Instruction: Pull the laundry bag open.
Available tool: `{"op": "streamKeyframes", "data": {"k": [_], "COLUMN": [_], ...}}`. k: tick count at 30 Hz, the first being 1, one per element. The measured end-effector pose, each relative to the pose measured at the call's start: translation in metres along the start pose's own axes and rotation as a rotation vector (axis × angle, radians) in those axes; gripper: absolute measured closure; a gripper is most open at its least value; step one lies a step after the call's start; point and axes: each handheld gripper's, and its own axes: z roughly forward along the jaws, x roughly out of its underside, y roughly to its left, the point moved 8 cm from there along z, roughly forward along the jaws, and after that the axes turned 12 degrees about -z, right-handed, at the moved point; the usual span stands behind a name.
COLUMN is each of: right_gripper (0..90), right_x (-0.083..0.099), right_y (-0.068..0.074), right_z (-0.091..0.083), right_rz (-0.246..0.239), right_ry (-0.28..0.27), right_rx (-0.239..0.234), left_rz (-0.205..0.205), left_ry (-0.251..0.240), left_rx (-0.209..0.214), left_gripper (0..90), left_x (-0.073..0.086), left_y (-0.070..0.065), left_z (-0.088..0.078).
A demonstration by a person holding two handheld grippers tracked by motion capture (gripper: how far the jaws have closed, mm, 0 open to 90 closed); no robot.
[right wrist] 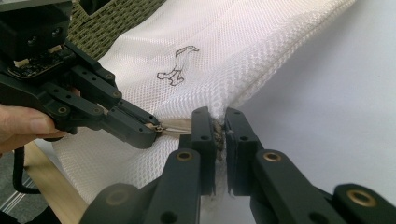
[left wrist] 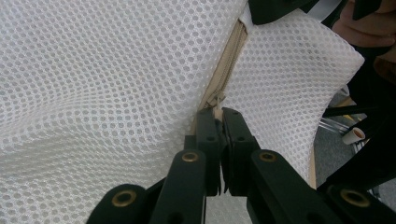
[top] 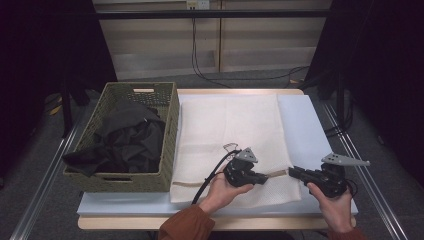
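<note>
Beige zipper pull (left wrist: 215,100) in left claw (left wrist: 219,122)

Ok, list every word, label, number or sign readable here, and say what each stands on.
No readable text anywhere.
White mesh laundry bag: a small black outline drawing of an animal, with no letters.
Olive woven basket, black clothes: no labels seen.
Wall socket plate: too small to read.

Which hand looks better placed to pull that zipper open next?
Probably the left: the left gripper is shut on the zipper pull, while the right gripper pinches the mesh bag at its end.
</note>
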Motion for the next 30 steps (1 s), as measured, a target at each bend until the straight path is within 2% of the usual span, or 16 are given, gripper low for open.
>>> {"op": "streamKeyframes", "data": {"k": [10,13,15,17,20,22,24,26,27,30], "right_gripper": [84.3,84.4,84.4,84.4,84.4,84.4,84.4,84.4,84.4,84.4], "right_x": [0.001,0.001,0.001,0.0,0.0,-0.001,0.0,0.001,0.001,0.001], "right_y": [0.0,-0.001,-0.001,0.0,0.001,0.001,-0.001,-0.002,-0.003,-0.002], "right_z": [0.0,-0.001,-0.001,-0.002,-0.001,-0.002,-0.003,-0.003,-0.003,-0.003], "right_rz": [0.0,-0.001,-0.001,-0.003,-0.005,-0.002,0.0,0.007,0.006,0.008], "right_ry": [0.002,0.001,0.003,-0.001,0.001,-0.002,-0.004,-0.001,-0.002,-0.001], "right_rx": [0.002,0.005,0.0,-0.002,0.003,0.002,0.007,0.008,0.01,0.01], "left_rz": [0.002,0.009,-0.027,-0.025,-0.016,-0.029,-0.01,-0.012,-0.018,-0.017], "left_ry": [0.005,0.023,0.001,0.002,0.033,0.022,0.033,0.049,0.034,0.044], "left_rx": [0.003,-0.019,0.009,0.009,-0.02,-0.005,-0.022,-0.032,-0.028,-0.041], "left_gripper": [87.1,87.1,87.1,87.1,87.1,87.1,87.1,87.1,87.1,87.1], "left_x": [0.001,0.004,0.004,0.005,0.005,0.006,0.007,0.01,0.01,0.012], "left_y": [0.001,0.004,0.004,0.003,0.006,0.009,0.01,0.012,0.013,0.013], "left_z": [0.002,0.003,0.001,-0.001,-0.002,-0.003,-0.005,-0.009,-0.009,-0.01]}}
